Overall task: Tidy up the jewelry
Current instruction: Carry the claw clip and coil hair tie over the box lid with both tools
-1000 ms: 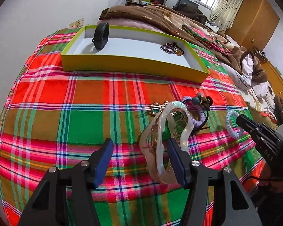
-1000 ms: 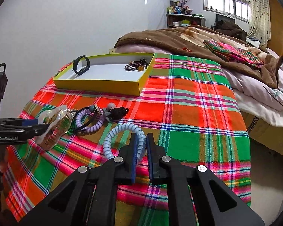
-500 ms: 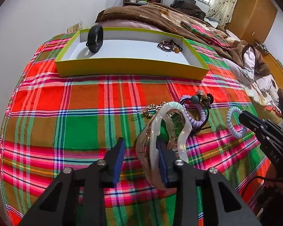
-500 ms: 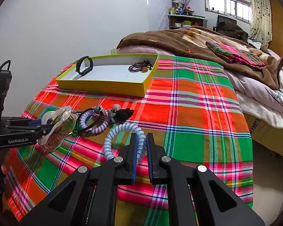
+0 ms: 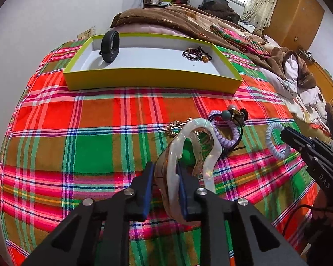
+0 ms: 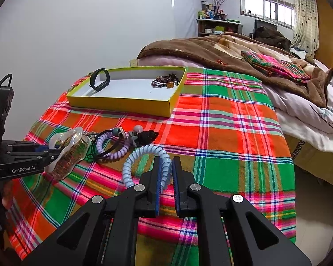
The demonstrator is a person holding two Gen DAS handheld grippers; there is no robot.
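Two grippers each hold one item above the plaid cloth (image 5: 95, 119). The left gripper (image 5: 165, 182) has just been closing, and its jaws now clamp the near end of the pearly hair claw (image 5: 197, 141), whose far end points at the pile. The right gripper (image 6: 166, 175) is pinched on the pale blue coil tie (image 6: 144, 155), at the loop's near side. Gripping at the near edge probably keeps each item clear of the purple coil tie (image 6: 113, 146) and tangled pieces beside it. The yellow tray (image 5: 153, 81) lies well beyond, holding a black band (image 5: 110, 45) at left and beads (image 5: 195, 53) at right; its middle floor is bare. Open cloth separates pile and tray, though the tray wall must be cleared.
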